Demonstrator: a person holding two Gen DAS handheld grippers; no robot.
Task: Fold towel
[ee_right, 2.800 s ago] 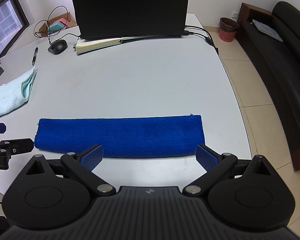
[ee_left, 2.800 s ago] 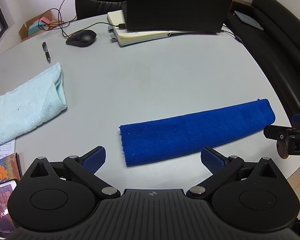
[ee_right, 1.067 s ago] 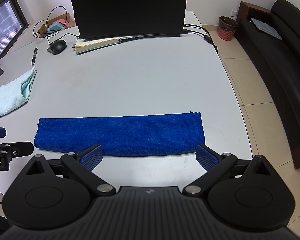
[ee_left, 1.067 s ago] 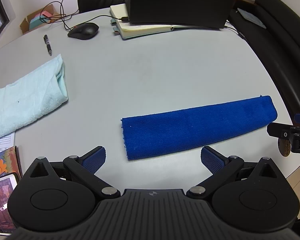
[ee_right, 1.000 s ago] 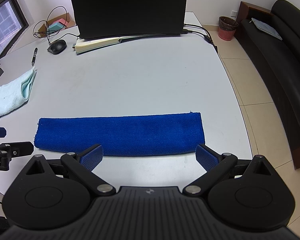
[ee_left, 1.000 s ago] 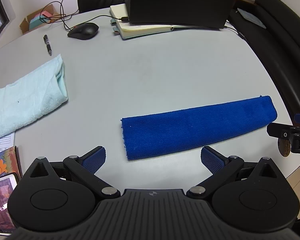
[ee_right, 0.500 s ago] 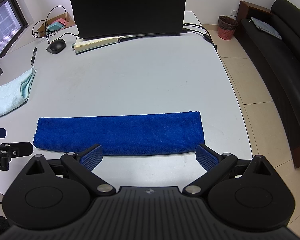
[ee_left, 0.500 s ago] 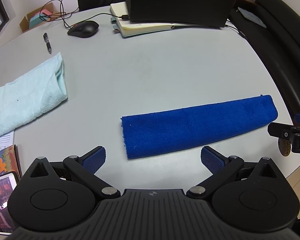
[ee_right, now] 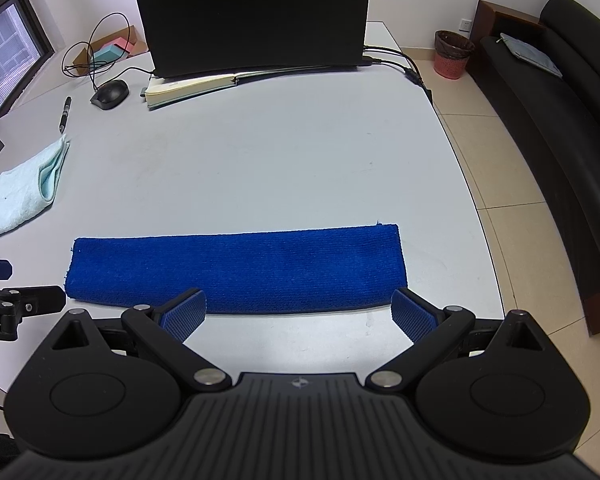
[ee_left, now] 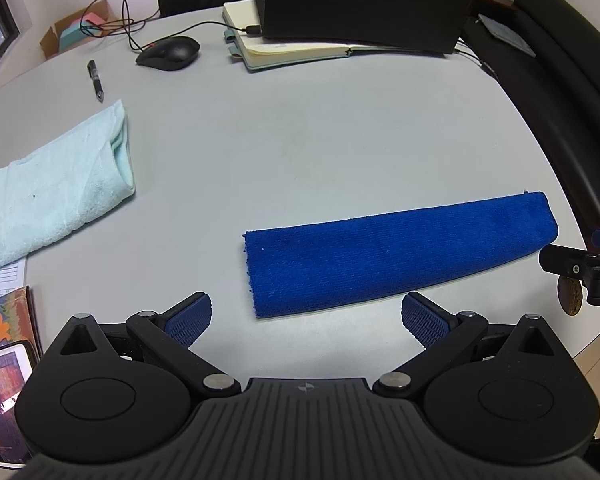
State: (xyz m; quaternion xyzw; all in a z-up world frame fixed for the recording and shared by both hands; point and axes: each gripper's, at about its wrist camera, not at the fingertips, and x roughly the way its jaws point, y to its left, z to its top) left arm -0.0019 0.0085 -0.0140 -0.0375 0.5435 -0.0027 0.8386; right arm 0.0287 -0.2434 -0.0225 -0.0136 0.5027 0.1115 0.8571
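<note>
Grey desk (ee_right: 284, 152), rounded near edge. Black monitor (ee_right: 252, 12) at far edge, open notebook (ee_right: 192, 86) under its base. Blue towel (ee_right: 236, 266) folded into long narrow strip, flat along near edge, right end close to desk's right edge. Light-green towel (ee_left: 48, 184) folded, at left edge, well apart from blue one. Cardboard box (ee_right: 108, 54) past far-left corner w/ pink + teal blocks inside. Red waste bin (ee_right: 452, 54) on floor by wall, dark liner in it. Mouse (ee_left: 170, 52) + pen (ee_left: 96, 80) near far-left corner. Left claw (ee_left: 306, 316) wide open, holding nothing, just short of towel's left end. Right claw (ee_right: 298, 312) wide open, empty, at towel's near edge.
</note>
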